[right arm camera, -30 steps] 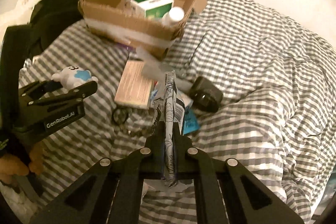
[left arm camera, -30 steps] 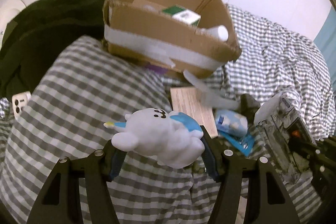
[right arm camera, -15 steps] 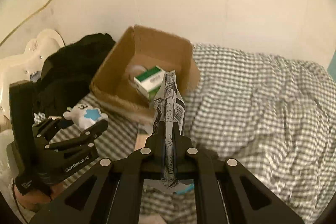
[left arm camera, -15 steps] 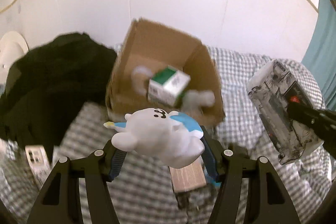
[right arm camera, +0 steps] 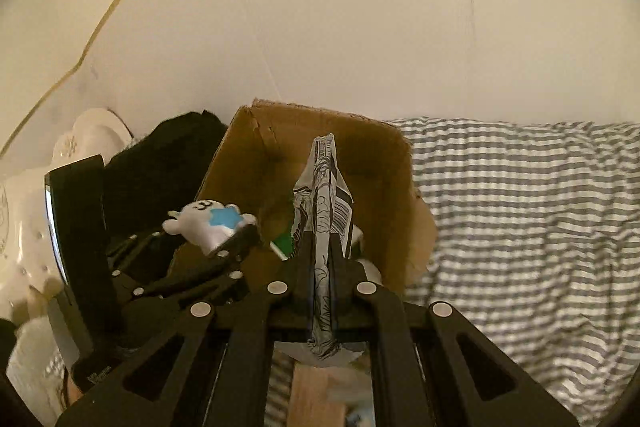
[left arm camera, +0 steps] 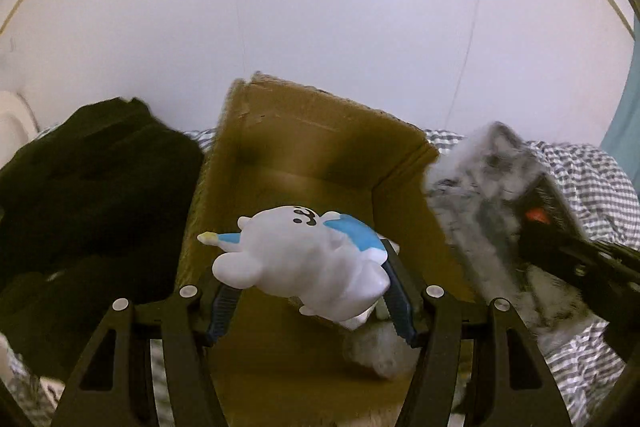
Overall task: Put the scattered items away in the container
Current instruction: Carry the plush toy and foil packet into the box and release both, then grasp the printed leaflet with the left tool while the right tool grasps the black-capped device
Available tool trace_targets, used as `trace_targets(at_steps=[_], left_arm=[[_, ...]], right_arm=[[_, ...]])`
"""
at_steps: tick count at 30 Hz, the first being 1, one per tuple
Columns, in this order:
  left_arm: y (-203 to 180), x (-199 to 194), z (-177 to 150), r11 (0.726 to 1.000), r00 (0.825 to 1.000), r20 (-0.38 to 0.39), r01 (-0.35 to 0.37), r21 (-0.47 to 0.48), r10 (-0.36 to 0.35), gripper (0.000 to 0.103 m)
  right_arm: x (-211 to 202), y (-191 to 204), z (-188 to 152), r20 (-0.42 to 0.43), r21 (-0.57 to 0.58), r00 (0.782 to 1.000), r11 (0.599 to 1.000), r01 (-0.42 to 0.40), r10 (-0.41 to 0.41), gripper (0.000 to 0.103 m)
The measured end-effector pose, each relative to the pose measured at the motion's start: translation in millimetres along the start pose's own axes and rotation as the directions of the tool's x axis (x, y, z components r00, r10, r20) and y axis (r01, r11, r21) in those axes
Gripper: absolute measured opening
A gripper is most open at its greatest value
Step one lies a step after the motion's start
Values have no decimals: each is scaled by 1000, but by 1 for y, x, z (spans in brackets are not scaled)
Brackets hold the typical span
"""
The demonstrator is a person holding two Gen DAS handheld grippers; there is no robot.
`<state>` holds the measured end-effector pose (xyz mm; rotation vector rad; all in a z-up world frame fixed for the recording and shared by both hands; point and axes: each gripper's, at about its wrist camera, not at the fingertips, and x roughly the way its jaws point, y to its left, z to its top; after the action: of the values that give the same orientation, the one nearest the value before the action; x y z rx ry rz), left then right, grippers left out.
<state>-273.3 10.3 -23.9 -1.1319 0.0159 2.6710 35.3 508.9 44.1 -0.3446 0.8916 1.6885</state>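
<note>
Checked bedding [right arm camera: 528, 211] below white wall [right arm camera: 320, 27]

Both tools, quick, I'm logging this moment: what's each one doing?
Left tool: closed on the white toy.
Right tool: closed on the printed packet.

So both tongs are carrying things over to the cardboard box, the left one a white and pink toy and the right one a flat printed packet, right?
Nearly. The toy in the left tongs is white and blue, not pink, as the left wrist view shows. The rest holds: the right tongs carry a flat printed packet, both at the cardboard box.
</note>
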Motion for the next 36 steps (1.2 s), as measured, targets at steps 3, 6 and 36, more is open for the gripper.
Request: trace_targets(at_steps=[3, 6, 36], left_arm=[[-1, 13, 4, 995, 997, 24, -70, 69, 69, 65], [5, 17, 8, 996, 998, 33, -59, 72, 56, 67], [-35, -85, -152, 999, 980, -196, 28, -16, -31, 101]], right_arm=[[28, -7, 8, -1, 20, 1000, 999, -25, 25, 5], [45, -15, 14, 4, 39, 999, 998, -45, 45, 5], [-135, -70, -125, -134, 137, 979, 976, 172, -154, 41]])
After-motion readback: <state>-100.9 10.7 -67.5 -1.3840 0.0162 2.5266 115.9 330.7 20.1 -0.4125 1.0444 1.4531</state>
